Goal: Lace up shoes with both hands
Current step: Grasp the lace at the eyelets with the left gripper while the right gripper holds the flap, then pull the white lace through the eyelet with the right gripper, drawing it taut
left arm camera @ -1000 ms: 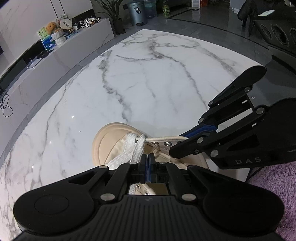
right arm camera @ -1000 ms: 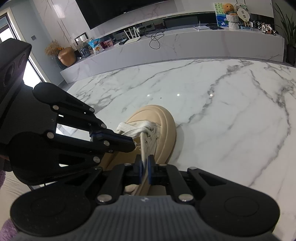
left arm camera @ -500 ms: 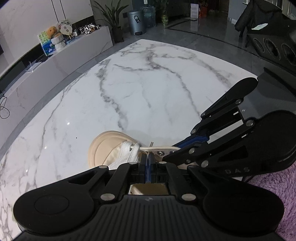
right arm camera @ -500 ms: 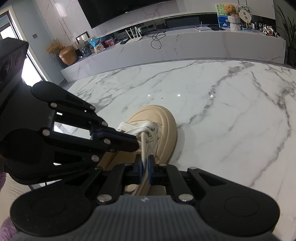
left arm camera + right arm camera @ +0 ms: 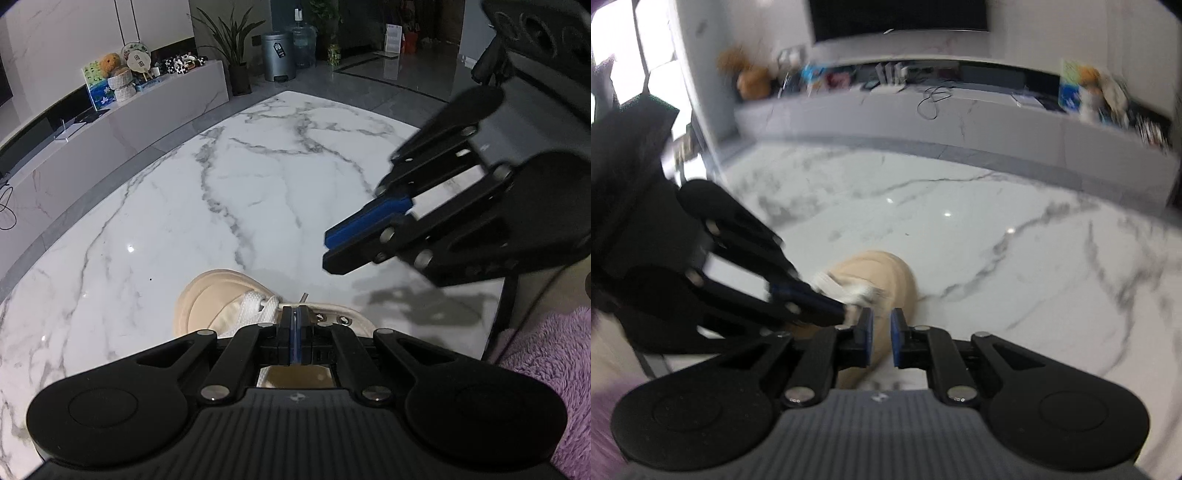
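A beige shoe with white laces lies on the marble table, toe pointing away. My left gripper is shut over the eyelet row, with the lace running in under its tips. My right gripper is open with nothing between its pads, lifted above the shoe. In the left wrist view the right gripper hangs in the air to the right of the shoe. The right wrist view is blurred.
The white marble table stretches beyond the shoe. A purple fleece lies at the near right edge. A long low cabinet with toys and cables stands behind the table.
My right gripper has let go of the lace, opened, and risen up and away from the shoe. My left gripper has stayed shut at the eyelets and drawn back slightly.
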Demonstrator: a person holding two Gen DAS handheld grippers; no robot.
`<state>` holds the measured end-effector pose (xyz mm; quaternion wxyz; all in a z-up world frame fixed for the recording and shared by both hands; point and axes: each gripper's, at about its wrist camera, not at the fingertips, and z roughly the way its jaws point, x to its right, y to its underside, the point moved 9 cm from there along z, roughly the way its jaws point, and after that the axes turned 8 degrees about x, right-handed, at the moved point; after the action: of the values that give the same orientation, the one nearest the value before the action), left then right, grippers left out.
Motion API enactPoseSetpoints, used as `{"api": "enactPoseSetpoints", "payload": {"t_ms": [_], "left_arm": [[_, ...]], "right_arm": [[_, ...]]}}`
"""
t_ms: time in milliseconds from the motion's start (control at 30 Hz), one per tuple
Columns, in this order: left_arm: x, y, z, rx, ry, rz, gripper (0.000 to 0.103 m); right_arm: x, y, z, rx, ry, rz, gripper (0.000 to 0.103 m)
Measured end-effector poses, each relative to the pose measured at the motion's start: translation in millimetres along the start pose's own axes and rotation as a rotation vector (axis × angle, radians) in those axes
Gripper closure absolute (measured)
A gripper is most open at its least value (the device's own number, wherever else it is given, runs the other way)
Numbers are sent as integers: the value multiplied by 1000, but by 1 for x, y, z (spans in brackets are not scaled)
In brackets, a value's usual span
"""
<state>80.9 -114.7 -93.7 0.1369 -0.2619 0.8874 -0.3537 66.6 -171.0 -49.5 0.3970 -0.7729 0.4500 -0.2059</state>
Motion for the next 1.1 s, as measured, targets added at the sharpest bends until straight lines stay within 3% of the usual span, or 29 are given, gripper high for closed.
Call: {"api": "enactPoseSetpoints", "payload": {"t_ms": [200,633,900,1033,1100], "left_arm": [[-2,0,-2,7,-2,-26,103],[-3,-1,1,12,6,-36,103],[-6,3,-5,22,-2,-69,102],[-6,9,-21,39,-28,-68,77],[-6,13,-30,46,-41,-66,75]], "right_arm": [[-21,15,23,-81,-63,-361,90],[-40,18,35,-114,-142,-752,91],[-41,20,33,-110,-164,-784,100],[-34,22,31,-120,-137,-749,100],[-27,24,28,-128,-119,-735,100]]}}
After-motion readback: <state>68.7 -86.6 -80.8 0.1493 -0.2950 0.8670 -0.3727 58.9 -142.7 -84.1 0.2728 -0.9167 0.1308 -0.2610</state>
